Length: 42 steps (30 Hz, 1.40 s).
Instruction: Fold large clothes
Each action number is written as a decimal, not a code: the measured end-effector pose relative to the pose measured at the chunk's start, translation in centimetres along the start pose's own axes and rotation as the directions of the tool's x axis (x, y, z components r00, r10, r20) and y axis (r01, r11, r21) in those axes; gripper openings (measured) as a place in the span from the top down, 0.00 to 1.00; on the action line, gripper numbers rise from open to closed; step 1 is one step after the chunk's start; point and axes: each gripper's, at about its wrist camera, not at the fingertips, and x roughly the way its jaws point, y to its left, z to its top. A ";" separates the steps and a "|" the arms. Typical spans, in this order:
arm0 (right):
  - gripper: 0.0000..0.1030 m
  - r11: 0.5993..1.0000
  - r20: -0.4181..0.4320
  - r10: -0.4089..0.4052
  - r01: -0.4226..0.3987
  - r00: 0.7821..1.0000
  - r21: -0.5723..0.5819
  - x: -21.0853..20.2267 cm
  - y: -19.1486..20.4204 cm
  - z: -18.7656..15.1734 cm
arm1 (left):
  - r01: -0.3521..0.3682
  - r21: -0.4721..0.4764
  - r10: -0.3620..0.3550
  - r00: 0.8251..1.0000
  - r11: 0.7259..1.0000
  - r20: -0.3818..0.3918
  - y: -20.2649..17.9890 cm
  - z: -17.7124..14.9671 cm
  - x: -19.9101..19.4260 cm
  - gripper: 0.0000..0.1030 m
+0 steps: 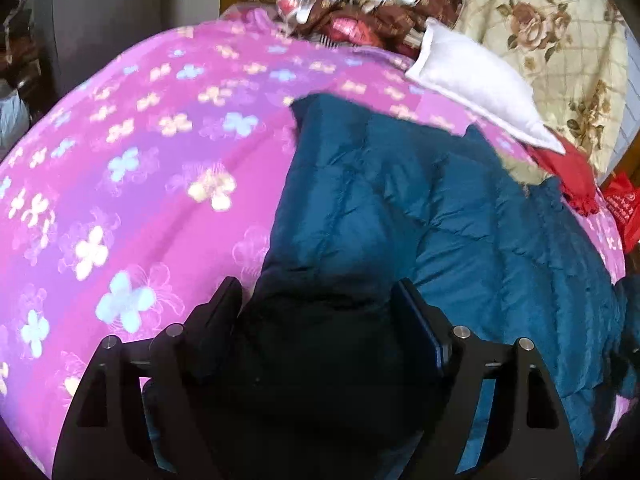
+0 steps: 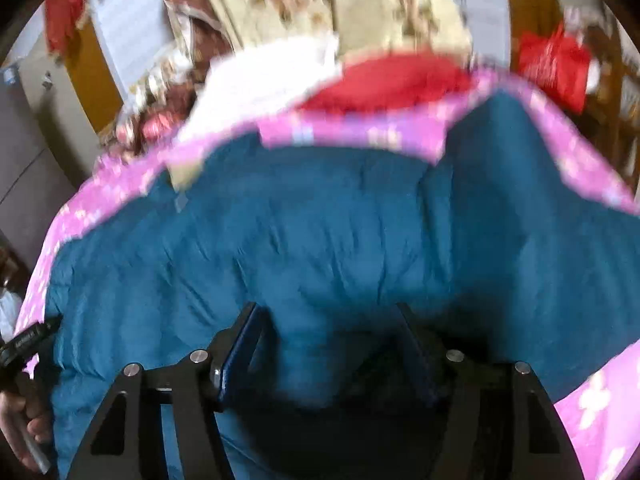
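Note:
A large teal quilted jacket (image 1: 400, 184) lies spread on a bed covered with a pink flowered sheet (image 1: 140, 140). My left gripper (image 1: 316, 284) stands wide over the jacket's near left edge. A dark, shadowed bunch of its fabric (image 1: 320, 340) fills most of the gap, and the left fingertip stands clear of it. In the right wrist view the jacket (image 2: 320, 220) fills the middle. My right gripper (image 2: 327, 308) hangs just above it, jaws apart, with teal cloth below and between the fingers and no pad pressing on it. This view is blurred.
A white pillow (image 1: 472, 76), a red cloth (image 1: 568, 172) and a cream flowered quilt (image 1: 552, 32) lie at the bed's far side. A red bag (image 2: 556, 60) is beyond the bed at the right. A hand (image 2: 24, 432) holding the other gripper shows at the left edge.

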 end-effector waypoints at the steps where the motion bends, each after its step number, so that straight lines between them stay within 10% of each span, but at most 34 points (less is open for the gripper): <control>1: 0.29 0.999 0.028 0.026 -0.025 0.999 -0.031 -0.2 0.9 0.3 | -0.008 0.014 0.007 1.000 1.000 0.026 -0.4 0.0 -0.5 0.24; 4: 0.09 0.992 0.036 0.041 -0.036 0.999 -0.121 1.0 2.5 -0.1 | -0.019 0.066 0.016 0.999 0.998 0.044 -1.3 -0.4 -0.6 0.24; 7: 0.02 0.994 -0.169 0.007 -0.025 0.986 -0.108 5.3 1.5 -1.8 | -0.044 0.119 0.044 0.999 0.992 -0.002 -2.1 -1.0 0.9 0.22; 22: 0.00 0.994 -0.025 -0.013 0.010 1.000 -0.107 1.0 3.2 -0.2 | 0.019 0.140 -0.030 0.996 0.990 0.079 -3.8 -1.0 -2.8 0.18; 27: 0.00 0.988 -0.189 -0.010 -0.019 0.982 -0.150 5.1 4.6 -2.3 | -0.020 0.221 0.022 1.000 0.975 -0.006 -5.4 -2.4 0.0 0.17; 31: 0.00 0.993 -0.161 -0.024 0.005 0.987 -0.118 4.1 3.8 -1.7 | 0.017 0.176 -0.020 1.000 0.984 0.015 -5.2 -2.0 -1.3 0.17; 36: 0.00 0.995 0.063 -0.094 0.092 0.994 0.037 -1.8 -0.7 0.1 | 0.025 0.170 -0.038 0.996 0.985 0.075 -5.1 -1.9 -3.2 0.17; 42: 0.00 0.872 0.138 -0.397 0.327 0.907 0.363 -8.2 -17.2 -0.8 | 0.051 0.167 -0.062 0.996 0.985 0.062 -5.5 -2.1 -4.0 0.17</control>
